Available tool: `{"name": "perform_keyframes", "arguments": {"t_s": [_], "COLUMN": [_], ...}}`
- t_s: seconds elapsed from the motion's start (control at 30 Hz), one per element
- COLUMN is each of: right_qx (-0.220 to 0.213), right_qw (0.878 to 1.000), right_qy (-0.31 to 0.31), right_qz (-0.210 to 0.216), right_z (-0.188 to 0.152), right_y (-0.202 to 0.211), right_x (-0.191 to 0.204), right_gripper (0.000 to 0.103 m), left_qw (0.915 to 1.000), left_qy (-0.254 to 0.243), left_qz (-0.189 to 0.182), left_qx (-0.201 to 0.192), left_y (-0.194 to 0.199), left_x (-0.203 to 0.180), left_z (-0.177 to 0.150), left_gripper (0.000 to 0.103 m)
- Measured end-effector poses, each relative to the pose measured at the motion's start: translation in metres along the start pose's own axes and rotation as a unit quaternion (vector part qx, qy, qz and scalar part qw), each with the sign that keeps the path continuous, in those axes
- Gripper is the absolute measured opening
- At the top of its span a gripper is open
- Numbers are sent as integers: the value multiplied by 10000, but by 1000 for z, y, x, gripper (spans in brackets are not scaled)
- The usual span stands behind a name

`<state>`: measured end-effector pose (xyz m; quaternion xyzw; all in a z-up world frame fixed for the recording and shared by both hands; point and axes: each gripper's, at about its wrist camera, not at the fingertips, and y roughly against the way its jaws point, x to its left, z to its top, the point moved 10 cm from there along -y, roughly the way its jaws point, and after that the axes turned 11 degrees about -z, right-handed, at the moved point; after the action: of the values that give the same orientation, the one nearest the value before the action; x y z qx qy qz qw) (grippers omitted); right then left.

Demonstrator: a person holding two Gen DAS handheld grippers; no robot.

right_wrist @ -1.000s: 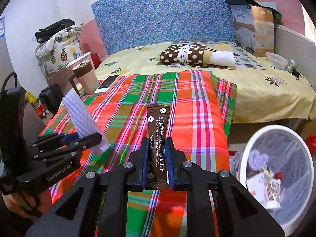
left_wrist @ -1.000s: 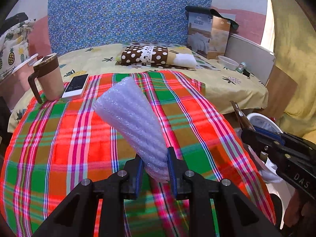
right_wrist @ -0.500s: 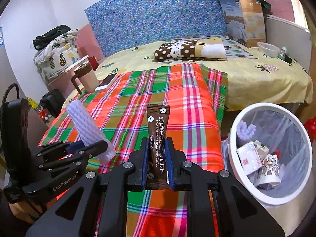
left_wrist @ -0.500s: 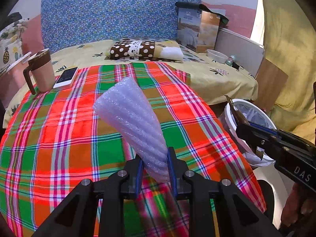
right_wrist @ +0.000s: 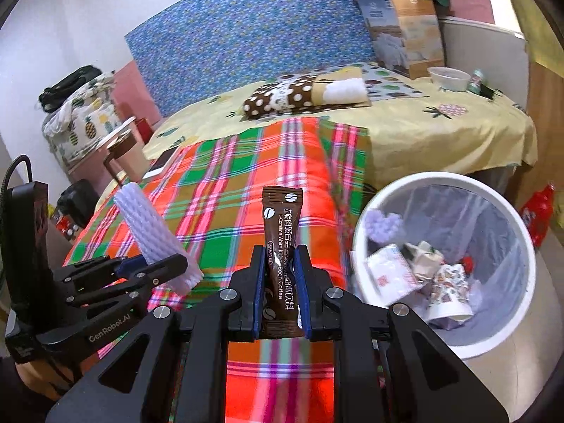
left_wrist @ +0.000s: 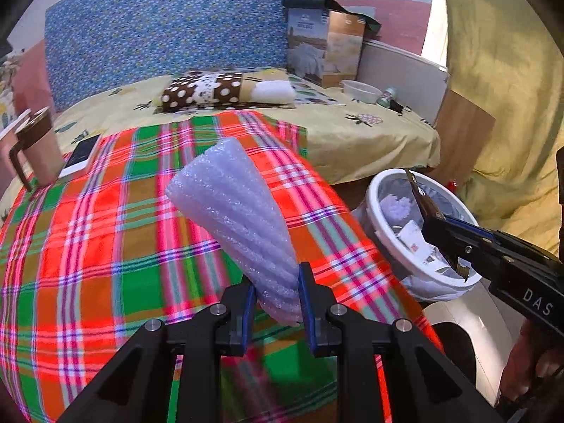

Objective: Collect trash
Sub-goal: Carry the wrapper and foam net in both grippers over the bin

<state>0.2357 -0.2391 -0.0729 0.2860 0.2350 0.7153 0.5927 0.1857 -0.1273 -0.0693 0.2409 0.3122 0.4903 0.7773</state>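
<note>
My left gripper (left_wrist: 275, 282) is shut on a white foam net sleeve (left_wrist: 232, 208) and holds it above the plaid cloth (left_wrist: 105, 229). It also shows in the right wrist view (right_wrist: 155, 264) with the sleeve (right_wrist: 148, 229) upright. My right gripper (right_wrist: 280, 264) is shut on a brown coffee sachet (right_wrist: 281, 218), held upright near the cloth's right edge. In the left wrist view the right gripper (left_wrist: 437, 225) holds the sachet (left_wrist: 421, 197) over the white trash bin (left_wrist: 373, 204). The bin (right_wrist: 359, 222) stands on the floor at the right and holds several pieces of trash.
A brown-lidded mug (left_wrist: 35, 151) and a white phone (left_wrist: 79, 157) sit at the cloth's far left. A polka-dot pillow (left_wrist: 208, 88), a cardboard box (left_wrist: 324, 46) and a small bowl (left_wrist: 359, 90) lie on the yellow bed behind. A yellow curtain (left_wrist: 500, 88) hangs at the right.
Both grippers have moved right toward the bin with their items still held. The bin now looms larger in both views.
</note>
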Motion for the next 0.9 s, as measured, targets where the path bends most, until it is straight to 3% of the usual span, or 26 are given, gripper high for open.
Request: {"name": "perform_keyframes", "arguments": {"t_s": [0.5, 0.9], "right_qx": [-112, 27], "right_qw": [9946, 9893], "right_qy": [-710, -983], "right_qz": [-744, -1078], "right_z": [1, -7], "right_y": [10, 3], "right_x": [-93, -132], "right_gripper": [19, 19], "left_qw": [9960, 9873], "left_qy": [-583, -949], "left_qz": [-654, -1231], "left_qx": [169, 334], "left_y": [-49, -89], "left_x": [-80, -137], "left_z": [20, 40], "left_gripper": [23, 23]}}
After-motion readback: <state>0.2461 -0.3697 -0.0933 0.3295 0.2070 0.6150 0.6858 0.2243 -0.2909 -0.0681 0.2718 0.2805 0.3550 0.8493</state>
